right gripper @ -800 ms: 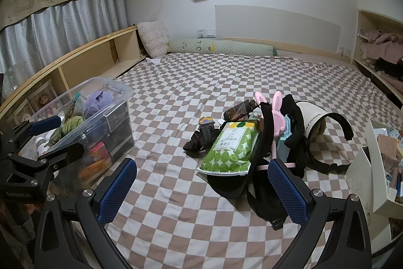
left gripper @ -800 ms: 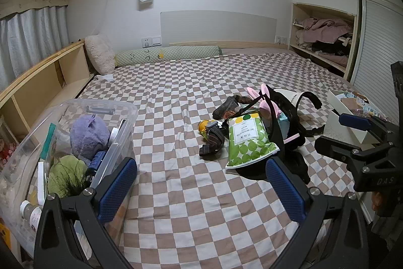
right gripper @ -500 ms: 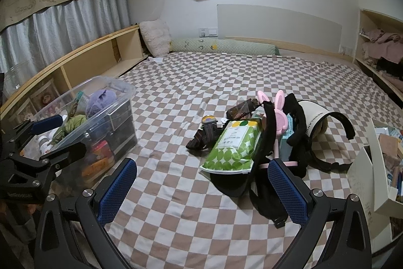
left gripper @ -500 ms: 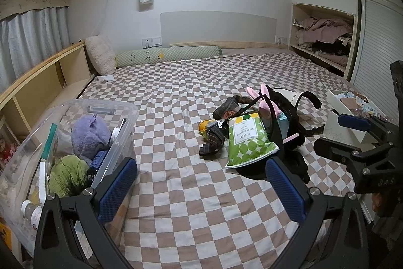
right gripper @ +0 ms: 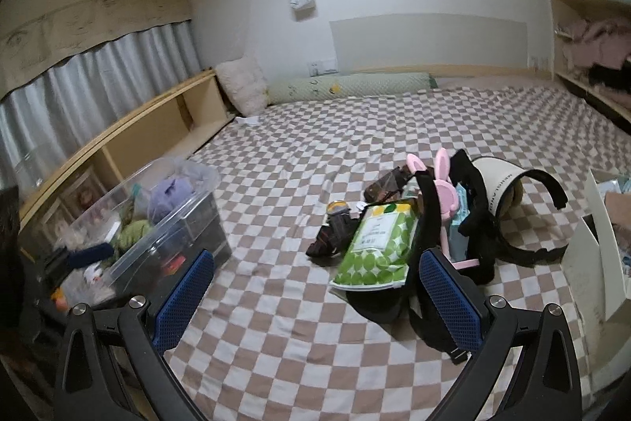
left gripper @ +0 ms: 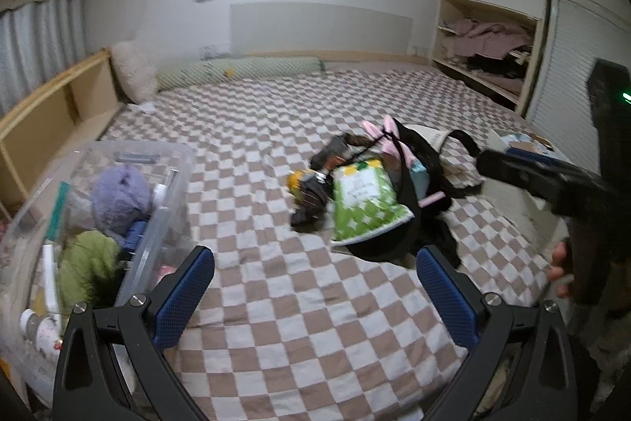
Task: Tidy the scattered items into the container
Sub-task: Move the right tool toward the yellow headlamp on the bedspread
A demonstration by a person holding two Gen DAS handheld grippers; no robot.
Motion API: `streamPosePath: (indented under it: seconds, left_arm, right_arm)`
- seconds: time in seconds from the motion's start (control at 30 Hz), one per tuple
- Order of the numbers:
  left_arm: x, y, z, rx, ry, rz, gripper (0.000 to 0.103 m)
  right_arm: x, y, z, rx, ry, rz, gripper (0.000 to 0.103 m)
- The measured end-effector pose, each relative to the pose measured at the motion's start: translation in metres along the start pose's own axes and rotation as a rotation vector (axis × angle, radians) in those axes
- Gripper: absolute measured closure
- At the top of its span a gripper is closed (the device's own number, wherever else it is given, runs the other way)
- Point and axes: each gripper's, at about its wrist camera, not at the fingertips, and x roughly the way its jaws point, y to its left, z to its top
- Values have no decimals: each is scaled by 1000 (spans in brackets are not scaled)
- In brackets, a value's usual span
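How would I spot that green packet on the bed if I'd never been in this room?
Start at the checked bedspread and find the heap of loose things right of the clear plastic box. The green packet lies flat on the near side of that heap, partly on a black bag. It alone is bright green with pale dots and a white label.

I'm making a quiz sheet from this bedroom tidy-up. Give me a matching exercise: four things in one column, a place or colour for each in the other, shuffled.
Things:
1. purple plush toy
2. green dotted pouch
3. long green bolster
4. pink bunny-ear headband

Places or colours:
A. along the far wall at the head of the bed
B. inside the clear plastic bin
C. pink, standing up among the black straps
D. lying flat at the front of the pile

Pairs: 1-B, 2-D, 3-A, 4-C
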Motion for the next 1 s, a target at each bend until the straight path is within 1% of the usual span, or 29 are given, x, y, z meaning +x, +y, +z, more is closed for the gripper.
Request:
streamPosePath:
  seconds: [0.07,0.17,0.27,0.43,0.57,0.6,0.63,0.67,0.77,0.8,0.87,0.9,0.97,1.0]
  left_arm:
    - [7,-1,4,0,28,-41,0]
    - [23,1,12,-25,75,-125,0]
    - [43,3,18,-42,128,-194,0]
    - [77,4,21,-57,190,-266,0]
    - [105,7,21,-55,231,-280,1]
    - [112,8,20,-61,243,-282,2]
    - [117,9,19,-70,254,-287,2]
    - [121,11,19,-79,265,-294,2]
    - [131,16,20,-95,276,-294,2]
    - [134,19,21,-100,276,-289,2]
    - [137,23,20,-105,276,-277,2]
    - [138,26,19,-106,277,-269,2]
    - [138,29,18,-100,281,-256,2]
    - [139,30,17,-96,283,-252,2]
  right_arm:
    - [6,-5,5,18,13,-2,0]
    - [20,-14,12,70,52,21,0]
    - [40,-20,17,102,122,41,0]
    - [80,-35,19,158,232,86,0]
    - [111,-51,13,200,277,106,1]
    - [118,-53,12,203,286,111,3]
    - [125,-56,11,207,294,114,11]
    - [134,-60,9,215,307,114,17]
    - [155,-66,7,219,347,125,20]
    - [162,-65,7,211,350,125,20]
    - [176,-58,9,168,356,122,26]
    - [184,-54,10,141,357,119,27]
    - [203,-46,12,103,364,125,34]
    - [215,-40,12,85,371,127,35]
